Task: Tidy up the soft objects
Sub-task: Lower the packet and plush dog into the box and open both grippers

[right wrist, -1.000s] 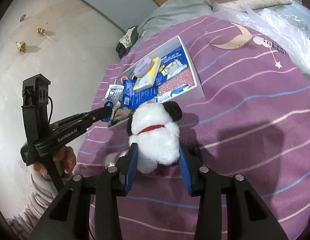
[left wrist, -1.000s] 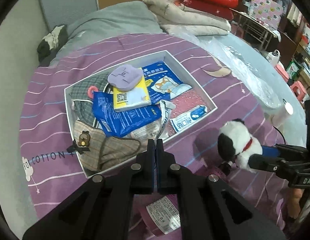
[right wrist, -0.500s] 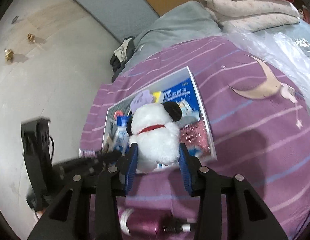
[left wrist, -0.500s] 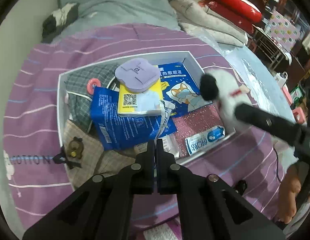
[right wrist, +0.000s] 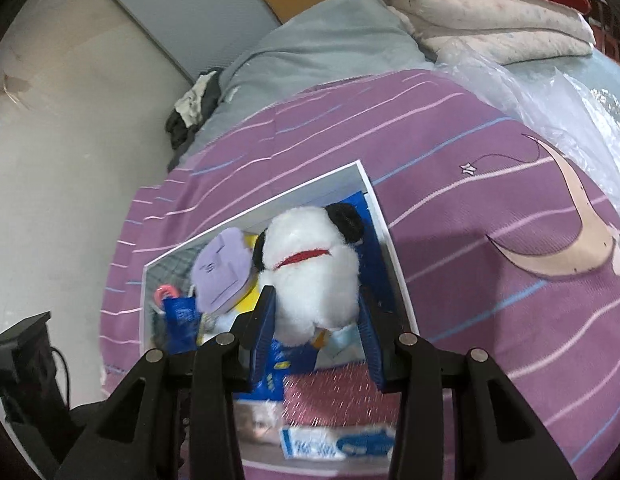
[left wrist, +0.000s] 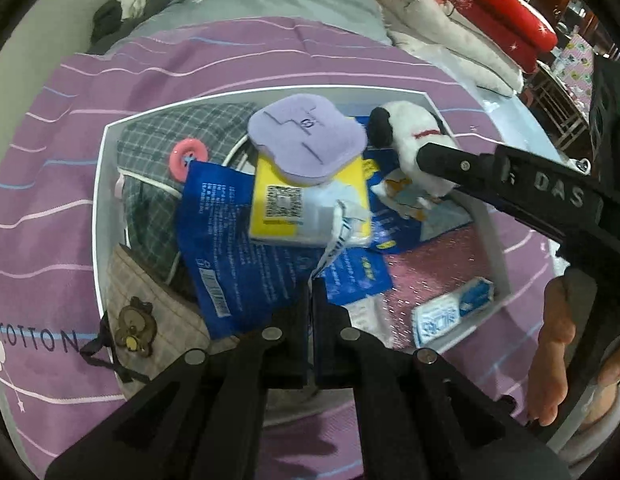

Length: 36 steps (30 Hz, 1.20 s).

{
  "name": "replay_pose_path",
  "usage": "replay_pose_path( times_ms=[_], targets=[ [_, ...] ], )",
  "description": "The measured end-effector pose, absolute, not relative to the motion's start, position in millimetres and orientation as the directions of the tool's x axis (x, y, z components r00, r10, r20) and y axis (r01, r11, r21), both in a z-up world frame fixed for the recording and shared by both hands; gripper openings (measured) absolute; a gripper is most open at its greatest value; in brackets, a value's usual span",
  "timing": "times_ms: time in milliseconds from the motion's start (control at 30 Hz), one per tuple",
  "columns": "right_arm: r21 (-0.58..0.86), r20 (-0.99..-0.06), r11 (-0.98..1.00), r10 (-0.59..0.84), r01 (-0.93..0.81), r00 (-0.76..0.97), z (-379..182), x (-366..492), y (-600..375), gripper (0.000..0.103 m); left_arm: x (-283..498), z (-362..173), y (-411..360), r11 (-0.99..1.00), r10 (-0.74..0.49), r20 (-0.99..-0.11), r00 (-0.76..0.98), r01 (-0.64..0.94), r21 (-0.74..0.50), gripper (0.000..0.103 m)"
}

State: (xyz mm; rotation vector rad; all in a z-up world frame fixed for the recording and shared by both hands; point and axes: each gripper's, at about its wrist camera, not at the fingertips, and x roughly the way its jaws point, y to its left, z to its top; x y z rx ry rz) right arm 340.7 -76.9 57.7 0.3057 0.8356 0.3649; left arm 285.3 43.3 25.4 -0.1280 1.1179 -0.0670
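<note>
**Plush dog held over the white box**

While the right gripper [right wrist: 316, 330] clamps its blue pads on both flanks of the white plush dog with black ears and a red collar [right wrist: 314, 276], the toy hangs above the far right corner of the white shallow rectangular box [right wrist: 386, 236]. Look at that toy: round fluffy white body, one black ear poking up at the top right, the other tucked low on the left, a thin red band across the neck. From the left wrist view the same dog [left wrist: 414, 136] shows with its black ear pointing towards the lilac cloud-shaped foam pad [left wrist: 306, 138], and the right gripper's black finger crosses in front of its lower body.

Down below, the left gripper [left wrist: 312, 300] has its jaws pressed together with nothing between them, hovering over the near edge of the box. Inside the box it is crowded: the lilac pad lies on a yellow and white packet with a QR code [left wrist: 294, 208], which sits on a large blue printed plastic pouch [left wrist: 246, 256]. A grey checked fabric bag with a pink button [left wrist: 158, 152] fills the left side, a beige checked pouch with a brown bear charm [left wrist: 150, 312] spills over the near left corner, and a small blue and white wrapped pack [left wrist: 450, 312] lies on a glittery pink patch at the near right. The box rests on a purple striped bedsheet [left wrist: 70, 240]. A bare hand [left wrist: 558, 352] grips the right gripper's handle.
</note>
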Motion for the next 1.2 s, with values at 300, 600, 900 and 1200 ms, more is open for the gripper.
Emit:
replay_pose_path(
  times_ms=[300, 600, 900, 1200],
  targets=[
    [0.37, -0.677, 0.907, 0.41, -0.199, 0.611, 54, 355, -74, 0.043, 282, 28, 34, 0.998, -0.054, -0.884, 0.464, 0.009, -0.056, 0.026],
    [0.356, -0.659, 0.9, 0.432, -0.25, 0.616, 68, 332, -78, 0.069, 266, 46, 34, 1.0, -0.025, -0.842, 0.54, 0.0, -0.03, 0.048],
    [0.345, -0.615, 0.871, 0.492, -0.351, 0.617, 76, 288, -83, 0.074, 241, 71, 34, 0.998, -0.007, -0.82, 0.572, -0.048, -0.043, 0.048],
    [0.319, -0.45, 0.872, 0.483, -0.37, 0.751, 83, 202, -99, 0.075, 169, 98, 31, 0.987, 0.044, -0.74, 0.671, -0.144, -0.072, 0.048]
  ],
)
